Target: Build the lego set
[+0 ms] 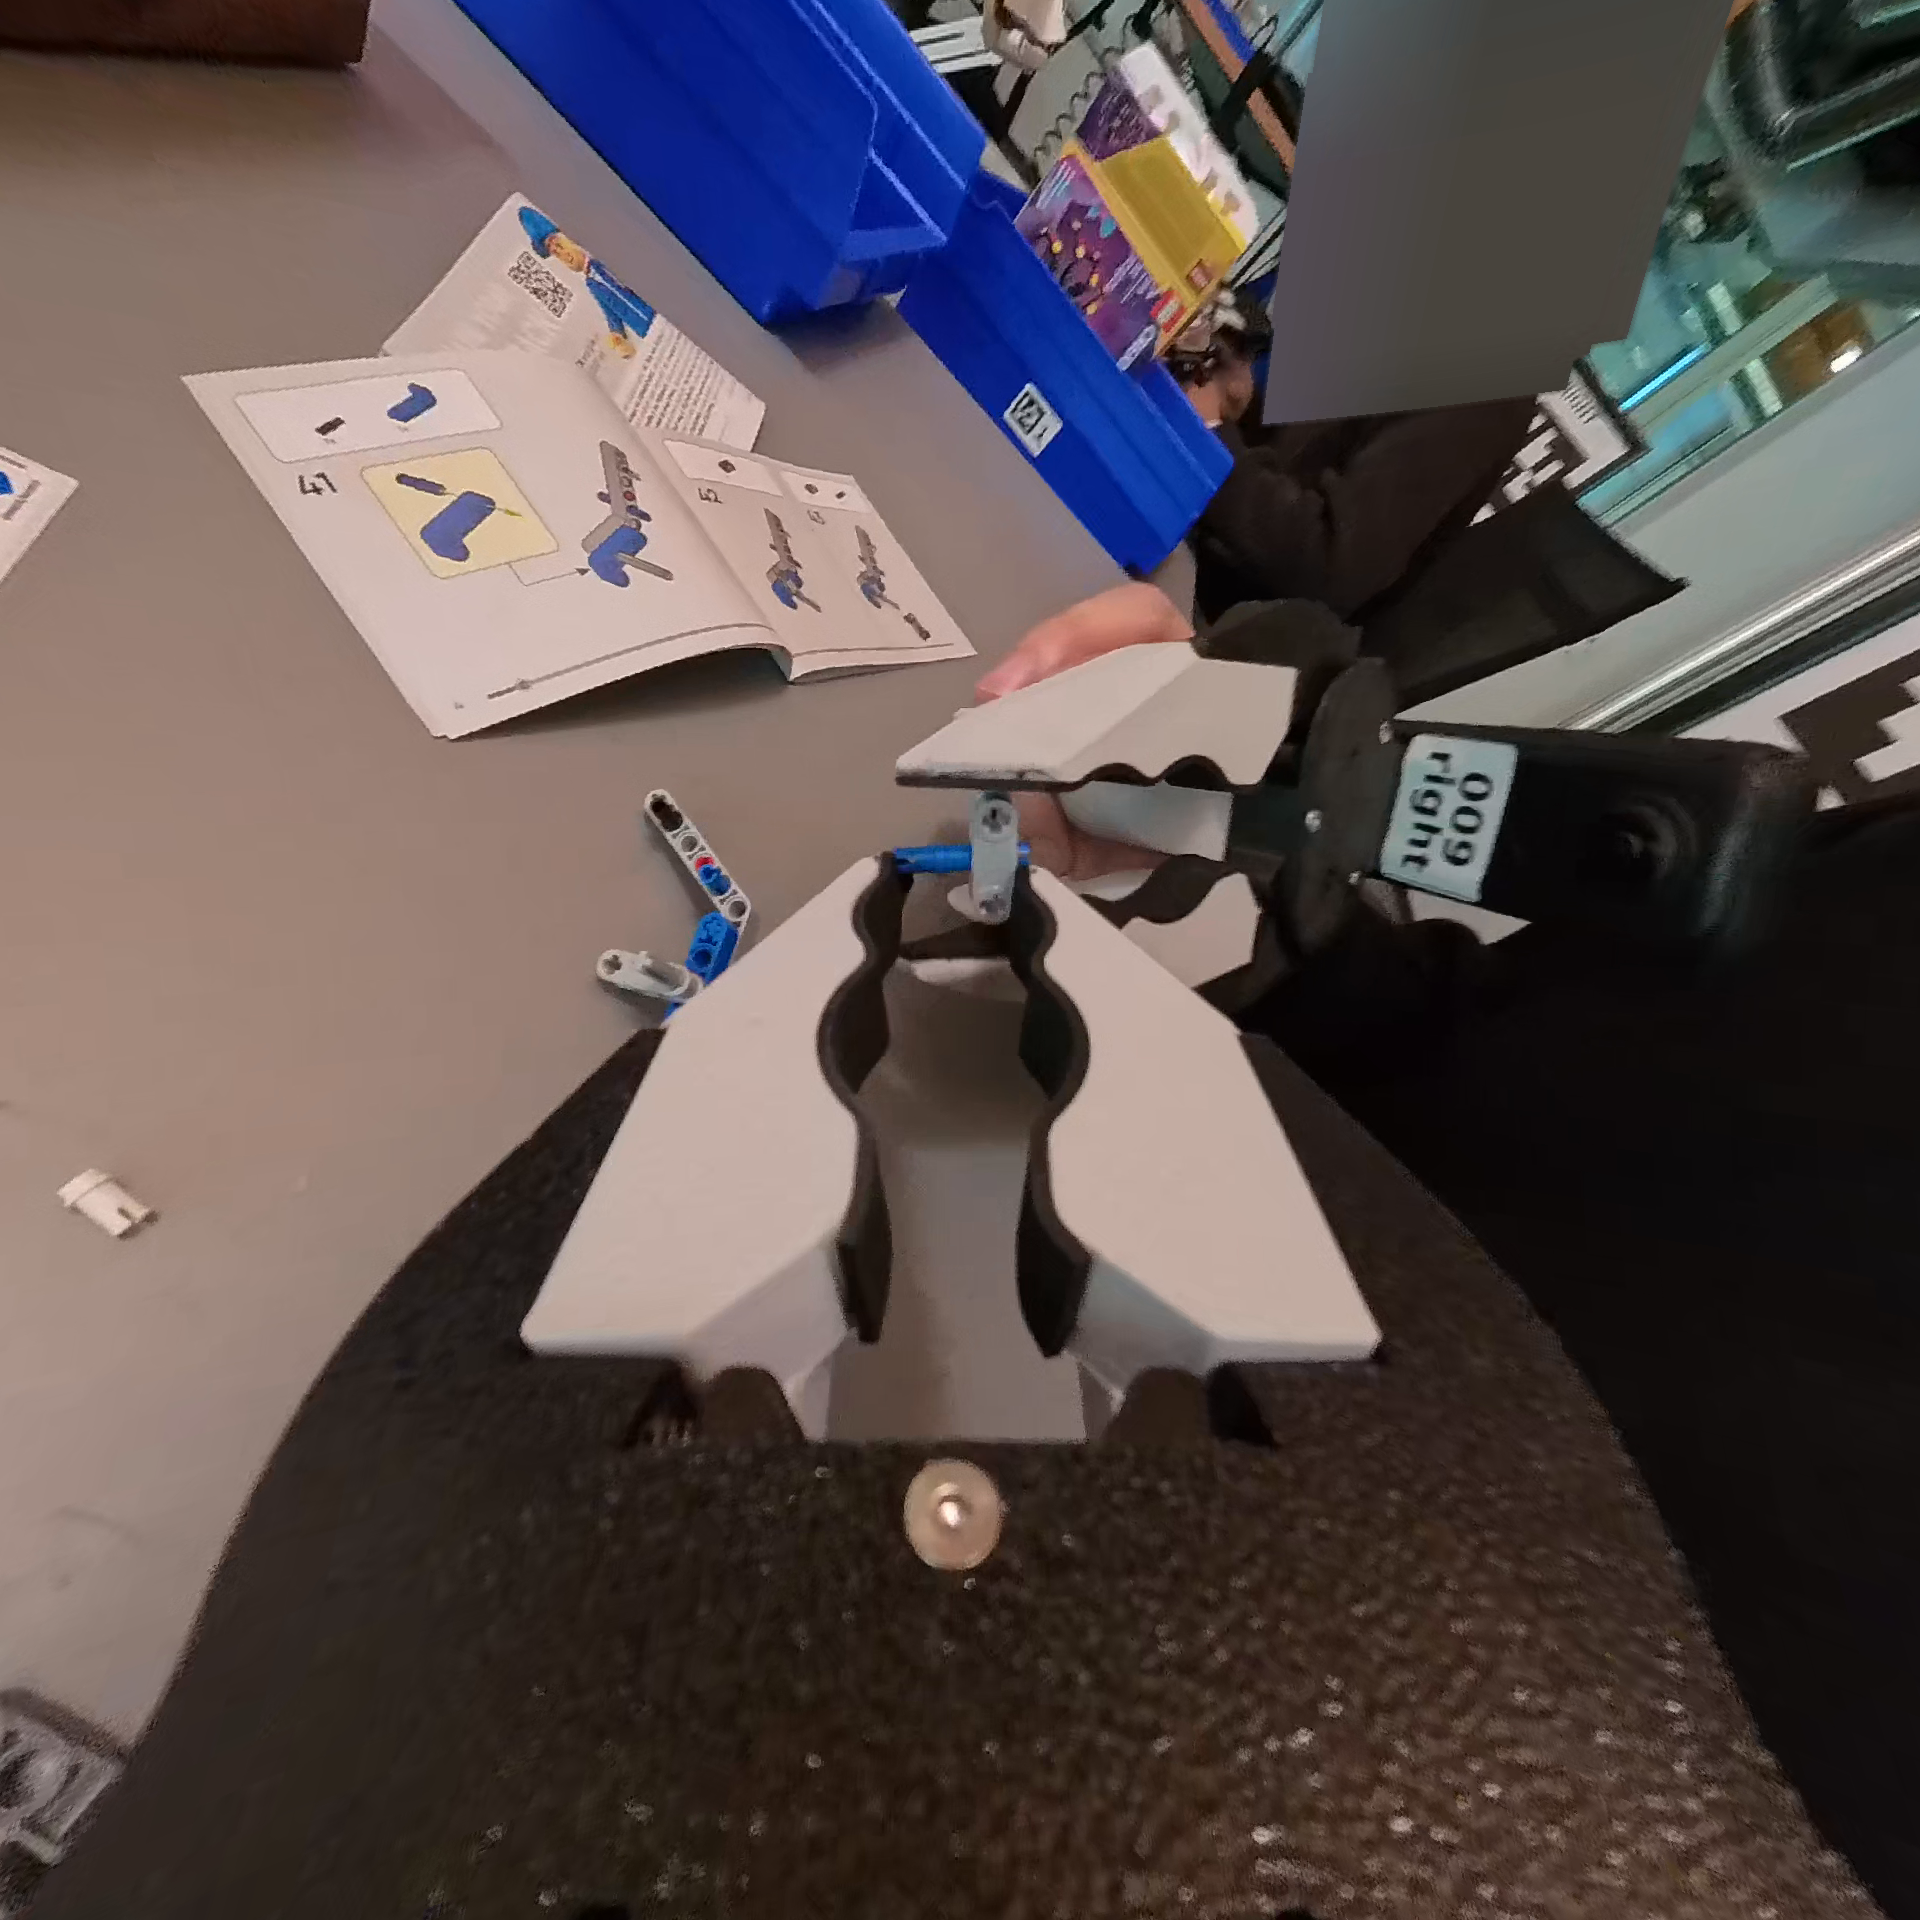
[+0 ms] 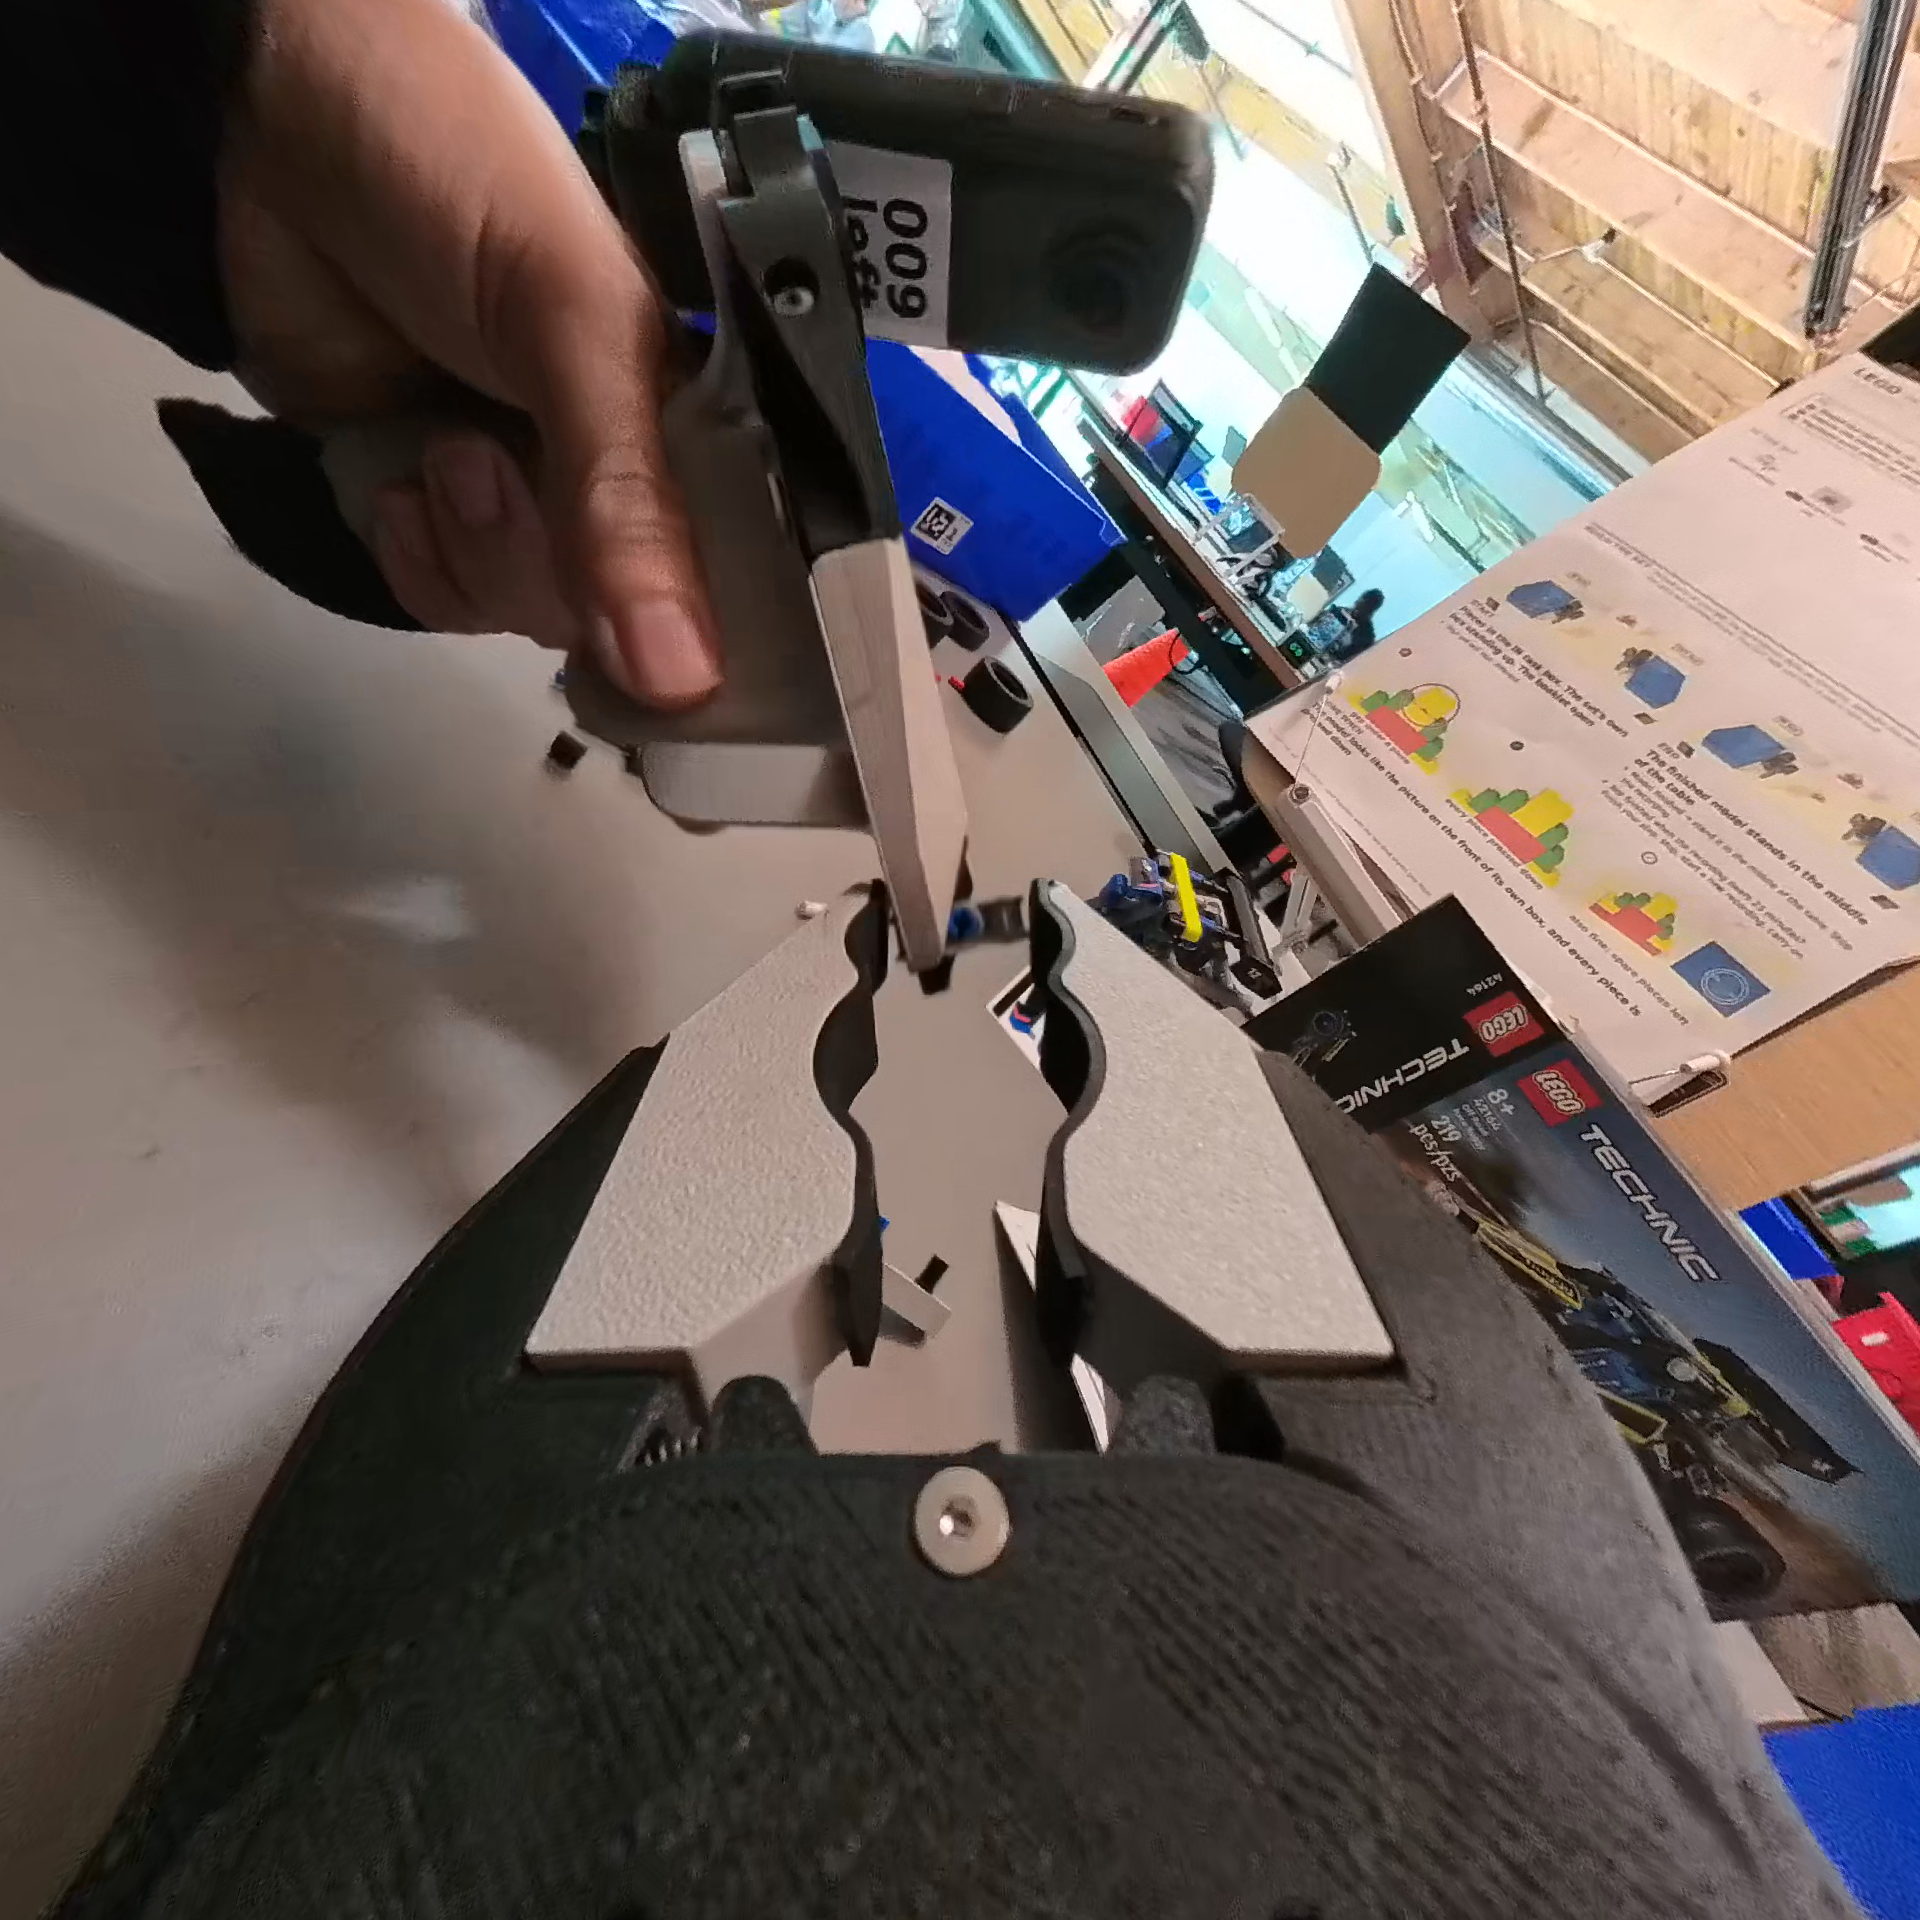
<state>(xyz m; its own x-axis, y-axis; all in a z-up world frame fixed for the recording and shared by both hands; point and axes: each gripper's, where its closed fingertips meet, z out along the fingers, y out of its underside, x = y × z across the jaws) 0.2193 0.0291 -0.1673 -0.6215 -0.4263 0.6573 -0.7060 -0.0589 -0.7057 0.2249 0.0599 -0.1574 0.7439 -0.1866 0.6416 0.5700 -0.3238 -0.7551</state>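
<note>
In the left wrist view my left gripper [image 1: 958, 878] is shut on a short blue pin [image 1: 930, 857] that carries a small grey connector [image 1: 992, 857], held above the grey table [image 1: 260, 935]. My right gripper [image 1: 1013, 836] comes in from the right, its two fingers above and below the connector. In the right wrist view the right gripper [image 2: 956, 912] is open, with a left gripper finger [image 2: 883, 727] and the blue pin [image 2: 966, 917] between its tips. A grey beam with a blue piece [image 1: 701, 883] lies on the table to the left.
An open instruction booklet [image 1: 499, 520] lies at the back, with blue bins [image 1: 831, 156] behind it. A small pale piece [image 1: 104, 1205] lies at the left. On the right stand the set's box [image 2: 1558, 1195], a printed sheet [image 2: 1662, 727], black tyres [image 2: 997, 691] and a partly built model [image 2: 1174, 904]. Left and right tips are no more than a few centimetres apart. The small pale piece [image 1: 104, 1205] is about equally far from each gripper, around 12 centimeters.
</note>
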